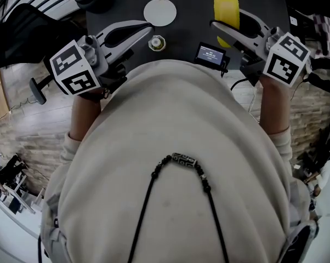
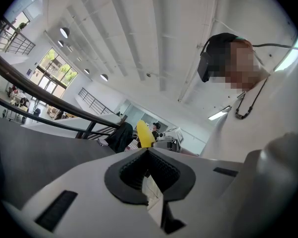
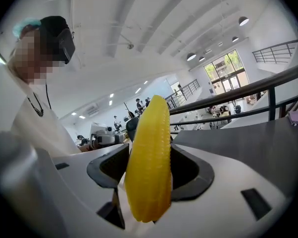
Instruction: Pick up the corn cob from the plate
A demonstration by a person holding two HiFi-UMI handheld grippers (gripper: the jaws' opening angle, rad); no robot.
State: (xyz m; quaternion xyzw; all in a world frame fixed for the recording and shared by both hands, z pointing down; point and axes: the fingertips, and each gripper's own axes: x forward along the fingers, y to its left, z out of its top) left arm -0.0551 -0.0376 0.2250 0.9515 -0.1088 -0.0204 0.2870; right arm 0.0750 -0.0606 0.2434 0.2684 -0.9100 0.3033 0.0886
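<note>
- Your right gripper holds the yellow corn cob over the dark table.
- The white plate lies just past your left gripper — apart from the cob.

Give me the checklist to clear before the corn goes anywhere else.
1. Corn cob between the right gripper fingers: ok, both pads press on it.
2. Cob off the plate: ok, the head view shows the cob to the plate's right and nothing lying on the plate.
3. Grip well placed along the cob: cannot tell; much of it sticks out past the fingers.
4. Left gripper free: ok, fingers together with nothing between them.
5. Screen device at the table edge clear of the right gripper: cannot tell; they sit close together in the head view.
</note>
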